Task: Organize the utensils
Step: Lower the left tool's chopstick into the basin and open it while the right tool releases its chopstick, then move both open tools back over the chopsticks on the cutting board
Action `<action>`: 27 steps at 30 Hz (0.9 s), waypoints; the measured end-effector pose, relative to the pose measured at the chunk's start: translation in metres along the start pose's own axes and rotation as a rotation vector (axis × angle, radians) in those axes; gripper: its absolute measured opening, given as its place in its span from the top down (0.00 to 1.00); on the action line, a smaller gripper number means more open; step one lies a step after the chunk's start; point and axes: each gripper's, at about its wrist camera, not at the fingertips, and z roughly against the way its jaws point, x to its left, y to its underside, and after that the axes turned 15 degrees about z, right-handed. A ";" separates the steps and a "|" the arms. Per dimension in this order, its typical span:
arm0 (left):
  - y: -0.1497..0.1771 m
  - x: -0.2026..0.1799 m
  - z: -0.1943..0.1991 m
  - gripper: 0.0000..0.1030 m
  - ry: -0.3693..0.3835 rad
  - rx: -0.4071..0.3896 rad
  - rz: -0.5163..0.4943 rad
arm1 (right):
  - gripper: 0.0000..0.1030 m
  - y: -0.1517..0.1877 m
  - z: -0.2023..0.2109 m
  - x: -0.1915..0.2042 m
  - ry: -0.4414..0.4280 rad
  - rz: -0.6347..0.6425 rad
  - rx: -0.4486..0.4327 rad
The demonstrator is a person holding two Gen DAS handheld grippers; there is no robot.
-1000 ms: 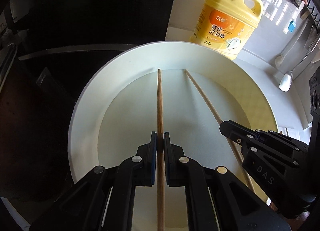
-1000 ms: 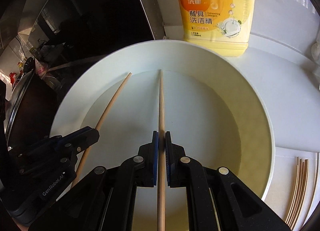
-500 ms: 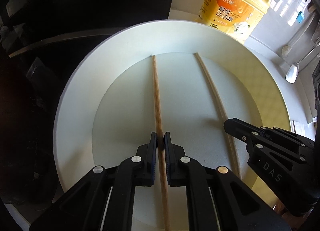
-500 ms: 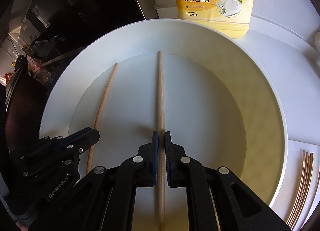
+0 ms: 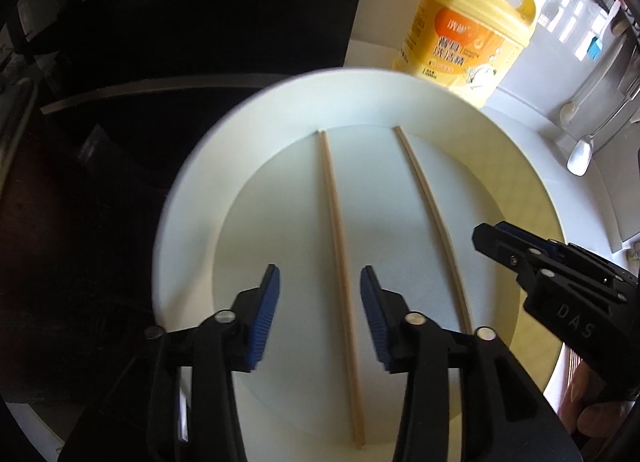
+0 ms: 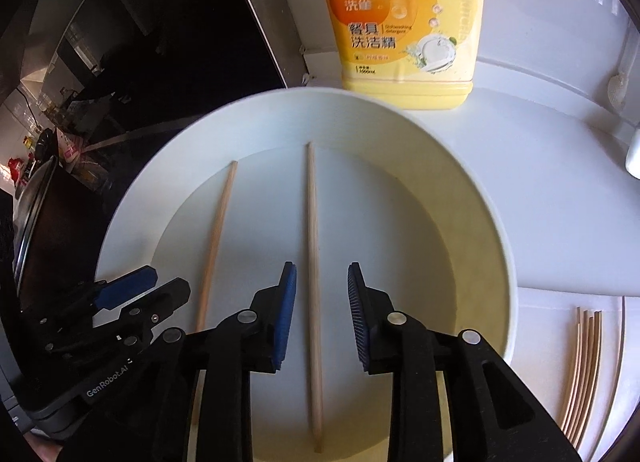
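Wooden chopsticks (image 5: 340, 258) (image 6: 313, 286) now loose on white plate (image 5: 188, 198), both claws (image 5: 320, 302) (image 6: 322, 298) opening, no longer clamped shut.

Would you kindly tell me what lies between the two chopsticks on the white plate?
Only bare plate: in the right wrist view, nothing sits between the left chopstick and the right chopstick; the left wrist view agrees.

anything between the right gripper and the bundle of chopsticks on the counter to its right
Only the white plate's raised rim. The right gripper, jaws opening around a chopstick lying in the plate, must lift over it to reach the bundle.
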 end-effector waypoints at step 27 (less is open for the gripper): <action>0.065 -0.055 0.082 0.13 0.066 -0.090 -0.224 | 0.44 0.119 0.115 -0.028 0.190 -0.216 -0.106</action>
